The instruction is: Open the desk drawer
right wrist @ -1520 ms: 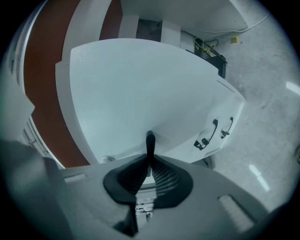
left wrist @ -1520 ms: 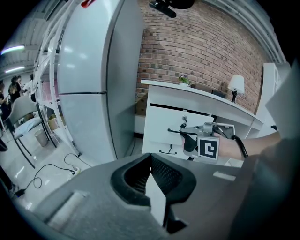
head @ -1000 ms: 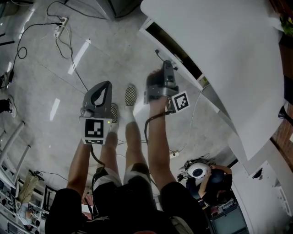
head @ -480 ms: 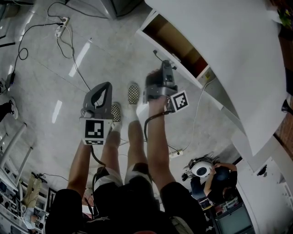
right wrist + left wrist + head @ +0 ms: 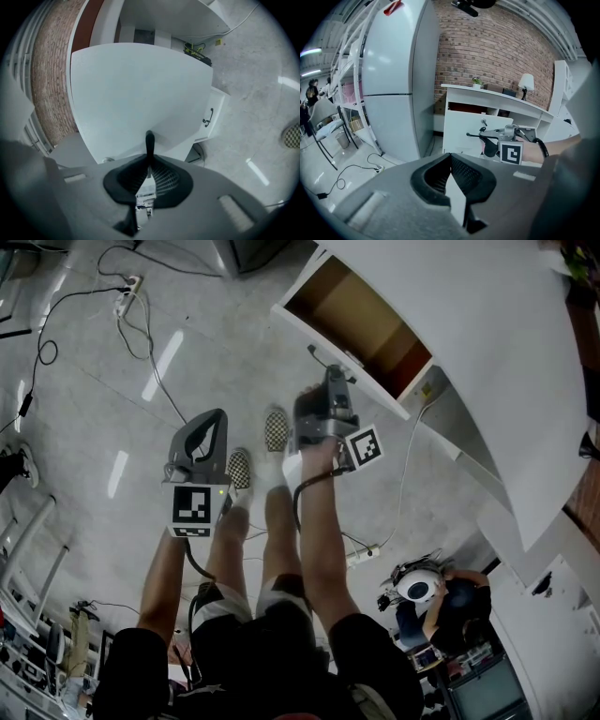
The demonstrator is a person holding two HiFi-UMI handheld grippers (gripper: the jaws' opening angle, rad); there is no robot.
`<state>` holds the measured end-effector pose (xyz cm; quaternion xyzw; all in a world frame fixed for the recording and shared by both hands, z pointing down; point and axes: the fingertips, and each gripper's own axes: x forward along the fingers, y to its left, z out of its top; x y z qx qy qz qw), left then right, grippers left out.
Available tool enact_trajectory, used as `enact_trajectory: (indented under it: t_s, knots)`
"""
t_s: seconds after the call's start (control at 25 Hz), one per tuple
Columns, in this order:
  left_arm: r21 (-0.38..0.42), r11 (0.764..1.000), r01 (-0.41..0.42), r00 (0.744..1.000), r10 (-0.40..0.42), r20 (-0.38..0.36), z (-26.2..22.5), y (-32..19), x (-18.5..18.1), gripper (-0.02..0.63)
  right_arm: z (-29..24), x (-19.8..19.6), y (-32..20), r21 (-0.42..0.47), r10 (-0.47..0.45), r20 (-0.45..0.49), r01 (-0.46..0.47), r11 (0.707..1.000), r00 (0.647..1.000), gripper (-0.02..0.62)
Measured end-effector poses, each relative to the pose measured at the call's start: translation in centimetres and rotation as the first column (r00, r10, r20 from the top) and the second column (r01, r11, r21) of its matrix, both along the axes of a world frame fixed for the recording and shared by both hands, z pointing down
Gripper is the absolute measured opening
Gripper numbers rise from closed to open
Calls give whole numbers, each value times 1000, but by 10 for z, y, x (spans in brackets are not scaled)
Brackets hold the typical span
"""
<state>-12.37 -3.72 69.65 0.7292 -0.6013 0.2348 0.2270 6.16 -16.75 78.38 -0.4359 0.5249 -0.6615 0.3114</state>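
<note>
The white box-shaped drawer [image 5: 352,320] juts out of the white desk [image 5: 487,343]. The right gripper [image 5: 328,373] is at its thin front handle [image 5: 315,352]; the left gripper [image 5: 216,418] lies left, well apart.

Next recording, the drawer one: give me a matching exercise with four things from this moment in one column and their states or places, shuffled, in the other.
Things
1. desk drawer
2. right gripper
3. left gripper
4. power strip

States or places
A. lying on the floor, top left of the head view
B. shut on the drawer's dark handle
C. open, brown inside showing
D. shut on nothing, held above the floor

Pairs: 1-C, 2-B, 3-D, 4-A
</note>
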Motion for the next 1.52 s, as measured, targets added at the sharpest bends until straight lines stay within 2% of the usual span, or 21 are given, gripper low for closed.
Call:
enact_trajectory:
  t_s: [0.8,1.52]
  knots:
    - [15,1000,2,1000,-2,28,-5,51,-18,11,24,-20,103,-82,-25,14,26,996,1000,28]
    - [11,1000,-2,999,2,36,-7,76,-28,11,28,-34,109,-50,-10,24,11,999,1000,28]
